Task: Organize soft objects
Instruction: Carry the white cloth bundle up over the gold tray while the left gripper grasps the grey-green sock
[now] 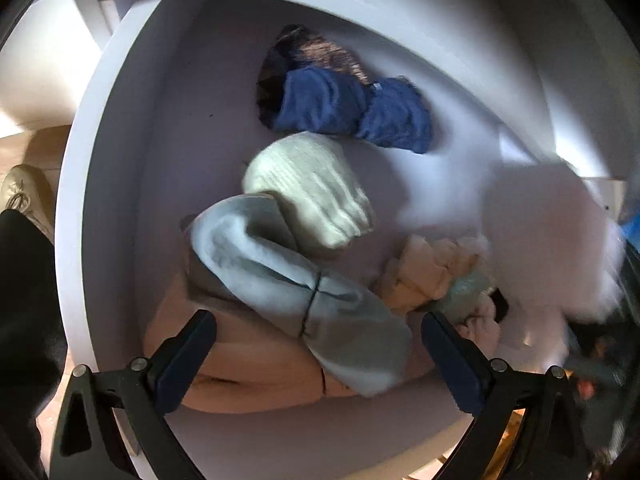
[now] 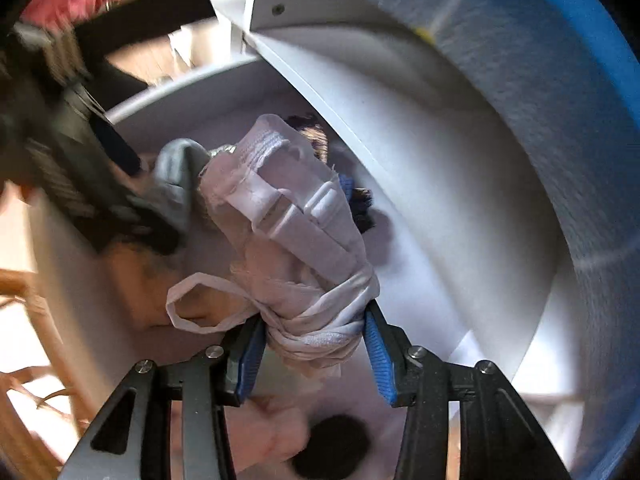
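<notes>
Pale knotted garment (image 2: 296,240) hangs clamped in the right gripper (image 2: 316,344) jaws above a white drawer (image 1: 120,160) of clothes, left gripper (image 1: 320,340) jaws apart; its trailing loop could snag the drawer edge

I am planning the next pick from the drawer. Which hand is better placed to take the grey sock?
Left. The left gripper hangs open right over the grey sock, while the right gripper is shut on a white tied bundle.
</notes>
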